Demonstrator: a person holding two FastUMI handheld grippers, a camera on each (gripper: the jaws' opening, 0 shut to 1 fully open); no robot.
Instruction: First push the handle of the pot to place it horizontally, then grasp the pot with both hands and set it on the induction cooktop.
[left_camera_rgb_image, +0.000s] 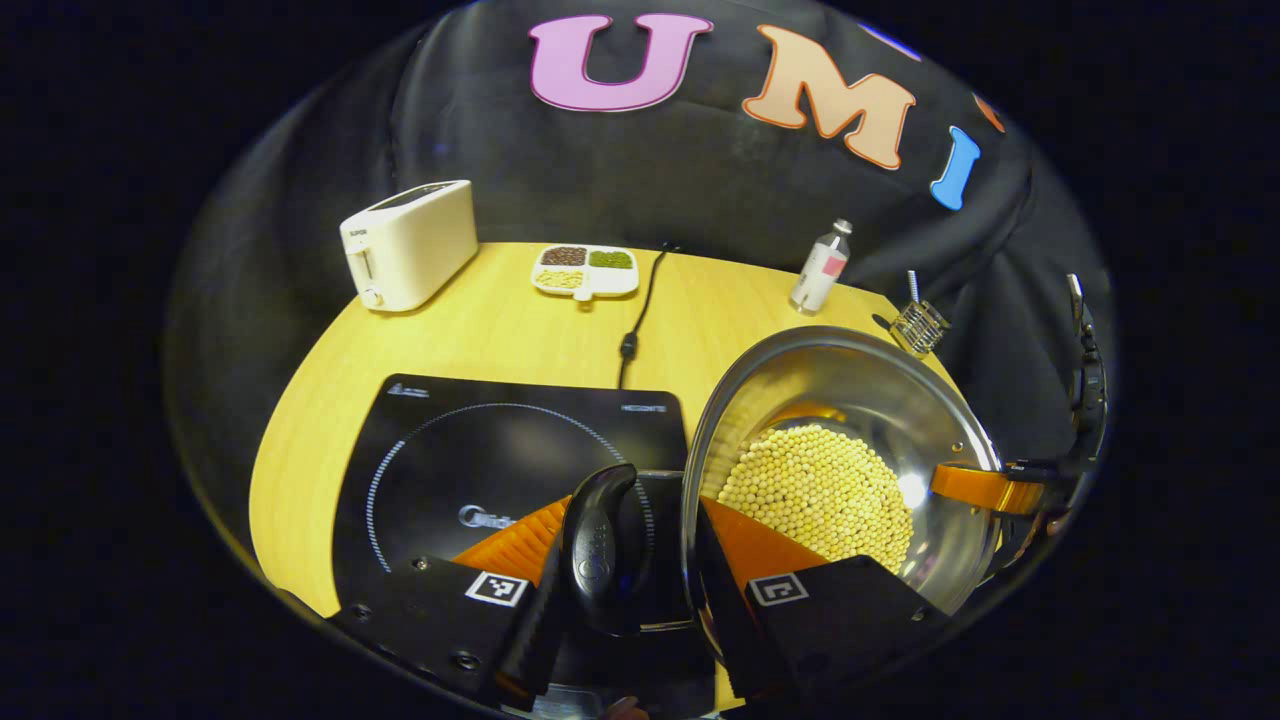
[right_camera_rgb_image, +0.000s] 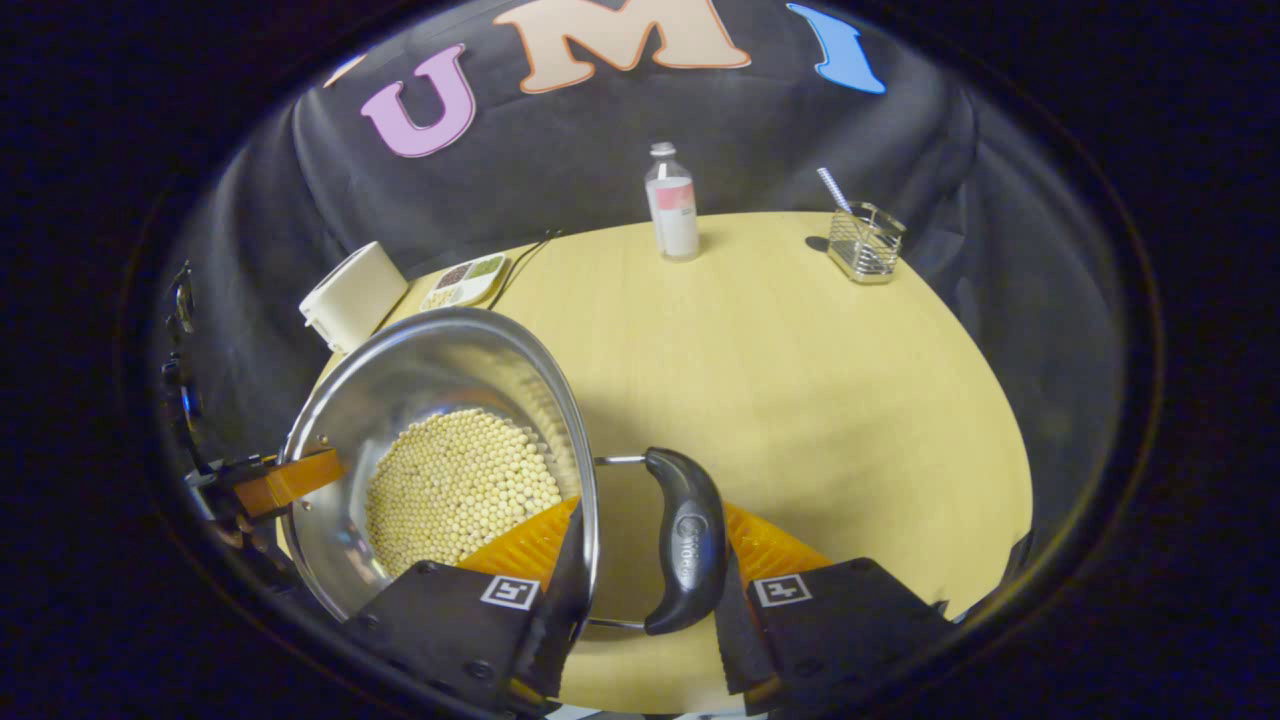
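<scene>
A steel pot (left_camera_rgb_image: 860, 400) (right_camera_rgb_image: 420, 370) with a layer of yellow beans (left_camera_rgb_image: 820, 490) (right_camera_rgb_image: 460, 485) sits between both grippers. My left gripper (left_camera_rgb_image: 625, 545) is shut on the pot's black side handle (left_camera_rgb_image: 597, 545), one finger outside the handle and one inside the wall. My right gripper (right_camera_rgb_image: 645, 545) holds the opposite black handle (right_camera_rgb_image: 688, 540) the same way. Each gripper also appears at the pot's far rim in the other's view: the right gripper (left_camera_rgb_image: 1000, 488), the left gripper (right_camera_rgb_image: 290, 478). The black induction cooktop (left_camera_rgb_image: 470, 440) lies just left of the pot, whose edge overlaps its right side.
On the yellow round table stand a white toaster (left_camera_rgb_image: 410, 243) (right_camera_rgb_image: 352, 295), a divided dish of grains (left_camera_rgb_image: 586, 268) (right_camera_rgb_image: 466, 281), a small bottle (left_camera_rgb_image: 822, 266) (right_camera_rgb_image: 673, 213) and a wire basket (left_camera_rgb_image: 918, 325) (right_camera_rgb_image: 865, 243). The cooktop's cord (left_camera_rgb_image: 640, 310) runs to the back.
</scene>
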